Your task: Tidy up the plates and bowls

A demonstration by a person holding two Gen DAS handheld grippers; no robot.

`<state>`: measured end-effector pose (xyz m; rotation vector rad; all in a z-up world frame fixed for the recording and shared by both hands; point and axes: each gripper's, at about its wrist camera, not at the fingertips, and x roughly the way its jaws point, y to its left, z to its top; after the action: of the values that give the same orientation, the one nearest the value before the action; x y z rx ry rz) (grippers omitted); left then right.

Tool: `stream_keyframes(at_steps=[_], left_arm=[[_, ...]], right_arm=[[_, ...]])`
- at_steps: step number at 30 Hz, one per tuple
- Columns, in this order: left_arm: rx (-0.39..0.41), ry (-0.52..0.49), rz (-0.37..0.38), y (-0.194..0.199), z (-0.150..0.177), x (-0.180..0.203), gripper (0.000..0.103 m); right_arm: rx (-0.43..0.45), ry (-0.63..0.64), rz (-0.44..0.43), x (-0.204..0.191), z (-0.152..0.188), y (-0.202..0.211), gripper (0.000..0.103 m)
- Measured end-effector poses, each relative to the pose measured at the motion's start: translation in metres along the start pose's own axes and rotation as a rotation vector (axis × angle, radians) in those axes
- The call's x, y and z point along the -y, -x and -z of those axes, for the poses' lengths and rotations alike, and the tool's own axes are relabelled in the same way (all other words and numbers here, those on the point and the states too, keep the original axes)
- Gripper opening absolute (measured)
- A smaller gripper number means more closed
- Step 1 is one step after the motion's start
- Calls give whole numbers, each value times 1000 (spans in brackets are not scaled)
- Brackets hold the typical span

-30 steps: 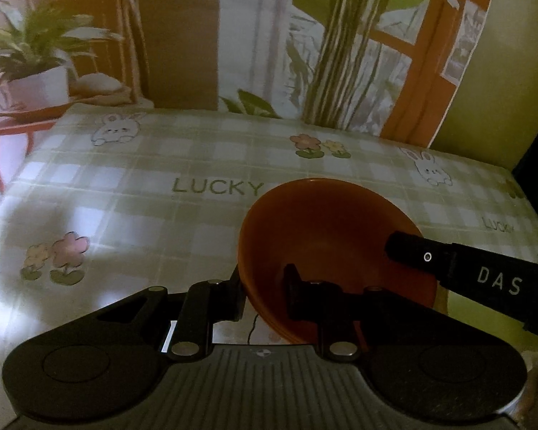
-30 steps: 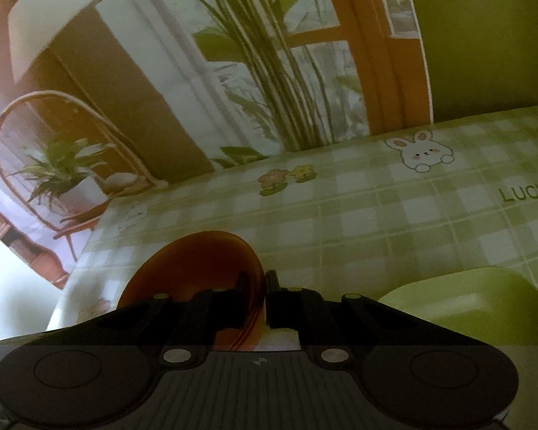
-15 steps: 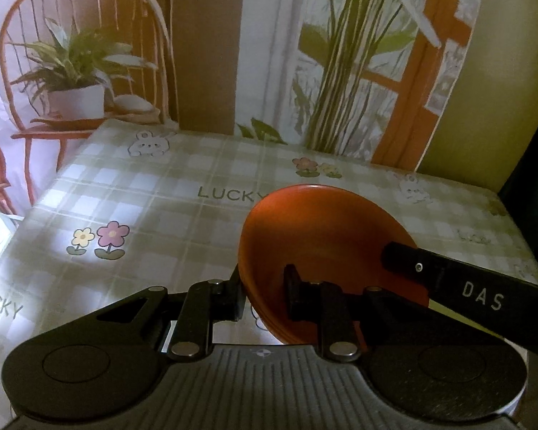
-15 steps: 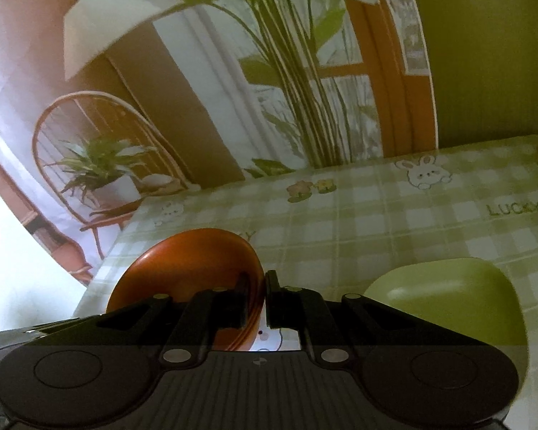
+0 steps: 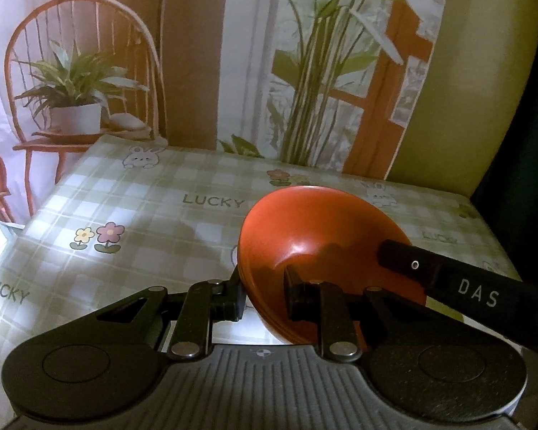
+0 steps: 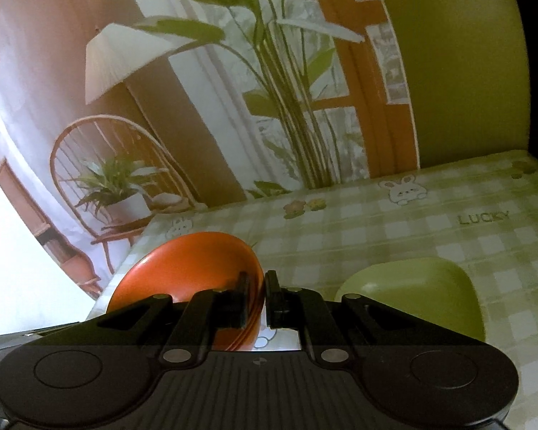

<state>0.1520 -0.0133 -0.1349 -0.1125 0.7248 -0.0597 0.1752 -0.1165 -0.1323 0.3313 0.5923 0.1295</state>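
Note:
An orange bowl (image 5: 326, 236) is held above the checked tablecloth by both grippers. My left gripper (image 5: 263, 295) is shut on its left rim, one finger outside and one inside. My right gripper (image 6: 256, 299) is shut on the opposite rim of the same orange bowl (image 6: 190, 265); its black body marked DAS (image 5: 473, 290) shows in the left wrist view. A light green plate (image 6: 412, 297) lies on the table just right of the right gripper.
The tablecloth (image 5: 154, 222) has LUCKY lettering, flowers and rabbits. A printed backdrop (image 5: 233, 71) with a chair, plants and a window frame stands along the table's far edge. The table's left edge (image 5: 14, 236) is near the bowl.
Both grippers have risen with the orange bowl, lifting it higher above the table. More of the backdrop and of the green plate has come into view.

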Motion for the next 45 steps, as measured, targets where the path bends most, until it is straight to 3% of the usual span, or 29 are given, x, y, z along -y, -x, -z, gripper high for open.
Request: stream_keyframes(at_steps=[17,45], left_arm=[[-15,-70,41,-5,8,38,23],[-100,-201,140,-83,13,90,23]], right_arm=[[46,-67,29,44,3,21,8],[19,-215,133,141,19,-10,8]])
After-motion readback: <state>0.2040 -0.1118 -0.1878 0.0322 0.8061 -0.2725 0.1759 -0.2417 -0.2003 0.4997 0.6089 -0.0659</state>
